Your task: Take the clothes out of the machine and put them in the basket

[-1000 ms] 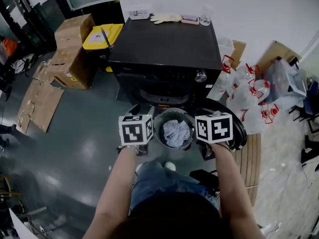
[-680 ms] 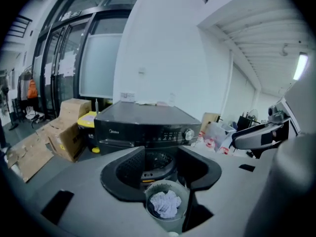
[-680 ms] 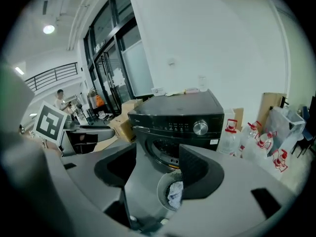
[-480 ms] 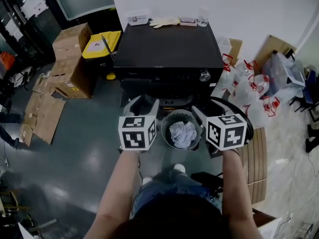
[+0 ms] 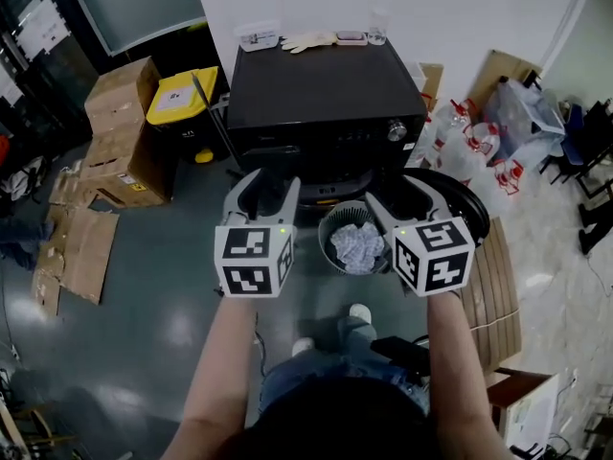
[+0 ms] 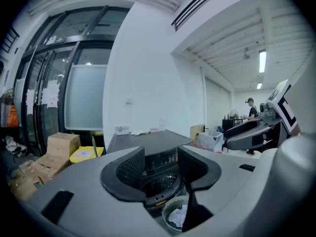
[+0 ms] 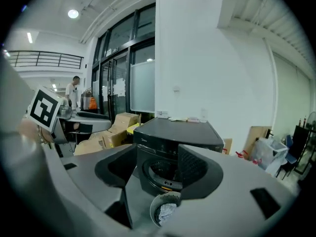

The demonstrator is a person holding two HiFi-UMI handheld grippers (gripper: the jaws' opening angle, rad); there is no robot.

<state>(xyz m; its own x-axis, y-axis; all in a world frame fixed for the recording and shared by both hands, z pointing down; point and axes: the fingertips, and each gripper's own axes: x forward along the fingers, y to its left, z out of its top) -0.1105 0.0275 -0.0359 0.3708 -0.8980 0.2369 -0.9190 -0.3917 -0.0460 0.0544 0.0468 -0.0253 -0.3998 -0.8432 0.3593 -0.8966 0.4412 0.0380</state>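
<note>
The black front-loading washing machine (image 5: 326,89) stands against the white wall, its round door (image 5: 458,199) swung open to the right. On the floor in front of it sits a round grey basket (image 5: 330,220) holding crumpled white clothes (image 5: 356,245). My left gripper (image 5: 266,186) hovers left of the basket, open, with nothing between its jaws. My right gripper (image 5: 407,193) hovers on the basket's right, also open and empty. In the left gripper view the gripper (image 6: 160,164) looks over the basket (image 6: 170,212) at the machine (image 6: 148,142). The right gripper (image 7: 157,167) faces the drum opening (image 7: 163,172) and basket (image 7: 159,204).
Cardboard boxes (image 5: 120,113) and a yellow-lidded bin (image 5: 180,94) stand to the machine's left. White plastic bags (image 5: 460,151) pile up on its right. Gloves and small items (image 5: 311,39) lie on the machine's top. A wooden board (image 5: 493,295) lies by my right arm.
Both grippers have risen from beside the basket and now point more level, their jaws showing in the head view. The head camera has moved up and back too.
</note>
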